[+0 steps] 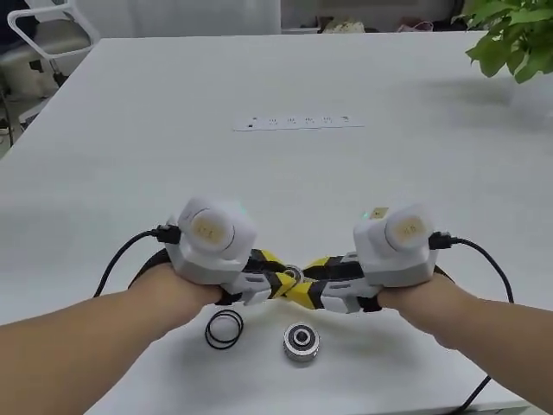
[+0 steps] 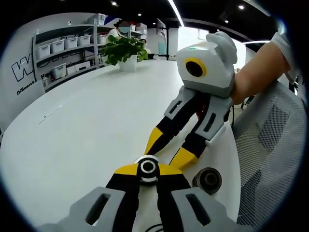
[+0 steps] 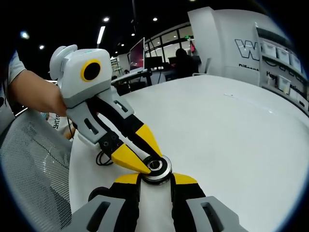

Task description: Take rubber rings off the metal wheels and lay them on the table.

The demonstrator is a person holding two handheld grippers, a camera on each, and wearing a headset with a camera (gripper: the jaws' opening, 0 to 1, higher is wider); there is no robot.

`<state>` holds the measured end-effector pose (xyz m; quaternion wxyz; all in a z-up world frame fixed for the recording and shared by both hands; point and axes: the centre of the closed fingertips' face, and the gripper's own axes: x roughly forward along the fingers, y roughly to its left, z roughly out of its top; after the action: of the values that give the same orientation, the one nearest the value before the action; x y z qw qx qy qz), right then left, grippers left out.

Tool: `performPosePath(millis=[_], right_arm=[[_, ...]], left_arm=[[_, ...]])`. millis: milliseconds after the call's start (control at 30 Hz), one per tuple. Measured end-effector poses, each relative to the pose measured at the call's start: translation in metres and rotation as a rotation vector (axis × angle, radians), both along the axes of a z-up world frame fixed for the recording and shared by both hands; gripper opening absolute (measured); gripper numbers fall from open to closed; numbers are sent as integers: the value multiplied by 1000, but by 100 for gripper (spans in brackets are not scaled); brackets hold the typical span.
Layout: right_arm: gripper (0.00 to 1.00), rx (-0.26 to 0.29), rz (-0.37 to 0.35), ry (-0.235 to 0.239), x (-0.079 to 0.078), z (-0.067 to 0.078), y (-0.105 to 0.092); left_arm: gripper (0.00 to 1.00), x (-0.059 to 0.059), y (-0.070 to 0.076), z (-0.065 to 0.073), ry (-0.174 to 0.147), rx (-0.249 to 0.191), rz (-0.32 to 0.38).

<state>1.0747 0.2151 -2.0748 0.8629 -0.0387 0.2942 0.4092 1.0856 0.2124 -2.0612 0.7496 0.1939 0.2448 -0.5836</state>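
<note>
A small metal wheel point(image 1: 291, 277) with a dark rubber rim is held above the table's near edge between both grippers. My left gripper point(image 2: 148, 170) is shut on the wheel point(image 2: 148, 166) from its side. The right gripper point(image 3: 157, 178) meets it head-on, its yellow fingertips point(image 3: 186, 179) closed against the same wheel point(image 3: 157, 167). In the head view the left gripper point(image 1: 278, 281) comes from the left and the right gripper point(image 1: 302, 290) from the right. Two black rubber rings point(image 1: 225, 329) lie overlapped on the table below the left hand. A second wheel point(image 1: 301, 340) lies flat beside them.
The white table point(image 1: 285, 173) stretches far ahead, with a flush socket strip point(image 1: 298, 122) in its middle. A green plant point(image 1: 510, 39) stands at the far right corner. An office chair point(image 1: 43, 43) is at the far left. Black cables trail from both grippers.
</note>
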Motion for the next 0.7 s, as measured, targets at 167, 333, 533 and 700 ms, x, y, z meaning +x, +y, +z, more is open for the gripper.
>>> performPosePath(millis=[167, 333, 533, 700], right_arm=[[19, -5, 2, 1, -2, -1, -1], [17, -19, 8, -7, -3, -1, -2], [4, -38, 15, -4, -7, -3, -7], [2, -42, 12, 2, -7, -3, -7]], left_arm=[[7, 0, 0, 0, 0, 0, 2], [7, 0, 0, 0, 4, -3, 6], [7, 0, 0, 0, 5, -6, 13], [7, -1, 0, 0, 3, -5, 18]])
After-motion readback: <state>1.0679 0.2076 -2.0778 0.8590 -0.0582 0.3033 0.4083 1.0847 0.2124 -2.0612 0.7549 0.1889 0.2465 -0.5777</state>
